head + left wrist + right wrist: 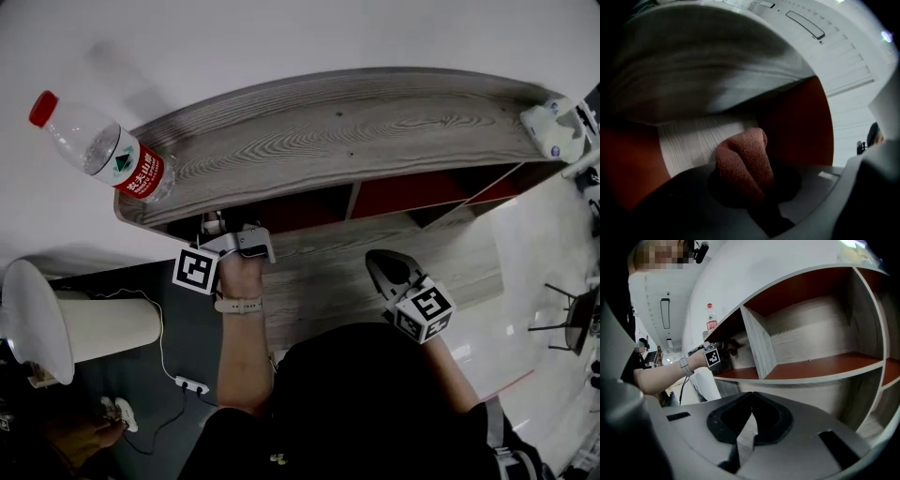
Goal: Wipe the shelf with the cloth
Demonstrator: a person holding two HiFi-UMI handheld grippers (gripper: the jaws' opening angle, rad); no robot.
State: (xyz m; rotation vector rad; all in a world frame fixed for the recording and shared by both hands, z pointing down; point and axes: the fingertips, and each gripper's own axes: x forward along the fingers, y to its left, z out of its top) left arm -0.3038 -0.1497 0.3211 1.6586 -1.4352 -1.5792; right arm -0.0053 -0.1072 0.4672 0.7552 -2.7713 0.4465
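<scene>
Left gripper view: left tongs point(744, 180) are clamped on a pinkish-brown cloth point(743, 157). A folded wad of it sticks straight out past the tips, long axis in line with the tongs. Dead ahead of the cloth, centre frame, is a pale wood-grain panel point(701, 138) with red-brown surfaces either side and the underside of the top board across the upper half. I can't tell whether the cloth is touching any surface yet. In the head view the left tongs point(223, 232) are tucked under the left end of the shelf point(356, 131), so the cloth is inside the leftmost upper compartment. The right gripper view confirms it: that hand is at mid left, left of the divider point(759, 350). Right tongs point(751, 401) are closed tip to tip with nothing between them, held low centre-right in the head view, well apart from the cloth. The left hand is the working one, and my read is the stroke runs along the board's length, left-right in frame. For writing, the water bottle point(98, 148) at upper left on the top board has a red cap and a red label with white Chinese characters and a green logo, too small to read reliably. The white packet point(553, 131) at upper right has blue print, illegible. Both tongs carry cubes with black-and-white square markers.
</scene>
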